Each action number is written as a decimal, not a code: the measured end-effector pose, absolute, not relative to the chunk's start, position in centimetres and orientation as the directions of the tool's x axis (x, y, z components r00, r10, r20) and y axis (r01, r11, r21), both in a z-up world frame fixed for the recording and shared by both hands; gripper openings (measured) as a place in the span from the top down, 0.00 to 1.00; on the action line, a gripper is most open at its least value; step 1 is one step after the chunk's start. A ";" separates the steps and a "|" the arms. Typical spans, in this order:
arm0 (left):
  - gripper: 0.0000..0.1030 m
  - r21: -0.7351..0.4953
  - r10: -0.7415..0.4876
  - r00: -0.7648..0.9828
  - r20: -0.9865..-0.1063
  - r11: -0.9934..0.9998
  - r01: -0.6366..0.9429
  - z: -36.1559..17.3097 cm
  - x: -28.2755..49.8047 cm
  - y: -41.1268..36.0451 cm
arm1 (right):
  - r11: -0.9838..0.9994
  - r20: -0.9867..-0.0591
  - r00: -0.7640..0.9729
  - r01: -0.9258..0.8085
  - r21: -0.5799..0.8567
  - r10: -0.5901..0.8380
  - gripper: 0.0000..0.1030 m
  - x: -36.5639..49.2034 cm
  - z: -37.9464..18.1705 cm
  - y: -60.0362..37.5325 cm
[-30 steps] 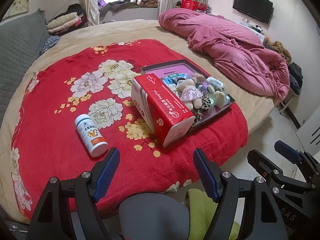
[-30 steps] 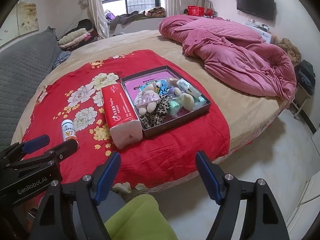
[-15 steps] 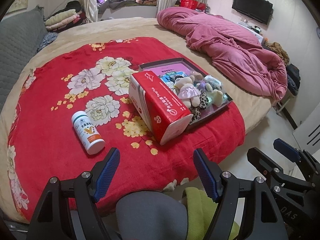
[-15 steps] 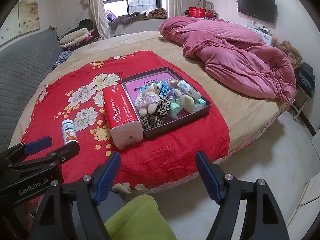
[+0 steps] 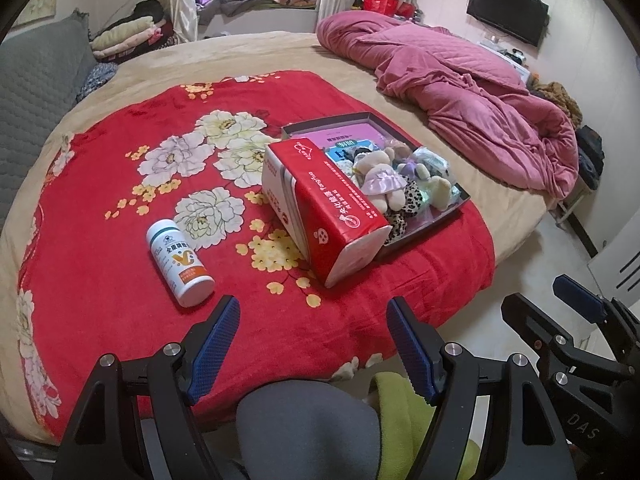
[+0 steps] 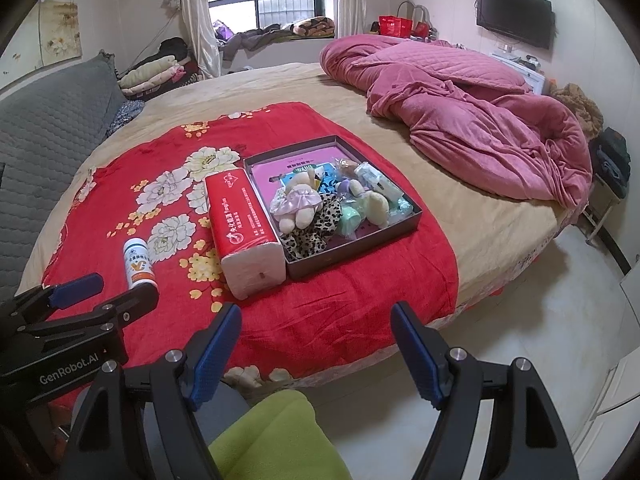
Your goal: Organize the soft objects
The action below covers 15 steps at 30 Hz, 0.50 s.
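A dark shallow box [image 6: 414, 216] [image 5: 464, 197] on the red floral blanket [image 6: 340, 312] holds a plush doll in a pink dress [image 6: 296, 206] [image 5: 380, 184], leopard-print soft pieces [image 6: 308, 240] and other small soft items. A red tissue pack [image 6: 240, 224] [image 5: 324, 208] lies against the box's left side. A white bottle [image 6: 138, 266] [image 5: 178, 262] lies further left. My left gripper [image 5: 312, 344] and right gripper [image 6: 316, 348] are both open and empty, held short of the bed's near edge.
A crumpled pink quilt [image 6: 460, 112] lies at the bed's back right. A grey headboard cushion [image 6: 44, 128] stands at the left. Bare floor [image 6: 520, 340] lies to the right of the bed. A green and grey garment [image 6: 276, 436] is under the grippers.
Both grippers have moved slightly closer to the bed, the left more than the right. Nothing on the bed has moved.
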<state>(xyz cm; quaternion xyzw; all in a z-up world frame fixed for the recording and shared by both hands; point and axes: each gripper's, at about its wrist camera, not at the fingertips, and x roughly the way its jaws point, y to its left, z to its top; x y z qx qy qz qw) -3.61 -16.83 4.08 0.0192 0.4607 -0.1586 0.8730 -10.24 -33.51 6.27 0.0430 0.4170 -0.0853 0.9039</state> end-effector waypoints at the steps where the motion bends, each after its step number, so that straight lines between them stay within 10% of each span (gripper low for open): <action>1: 0.25 -0.109 -0.256 0.526 -0.811 0.950 0.294 4.1 -3.6 -16.9 | 0.982 -0.762 0.637 0.189 0.008 -0.116 0.26 -10.2 6.3 -33.5; 15: 0.25 -0.077 -0.229 0.521 -0.822 0.952 0.296 3.9 -3.6 -17.2 | 0.982 -0.763 0.635 0.190 0.007 -0.118 0.26 -10.3 6.4 -33.6</action>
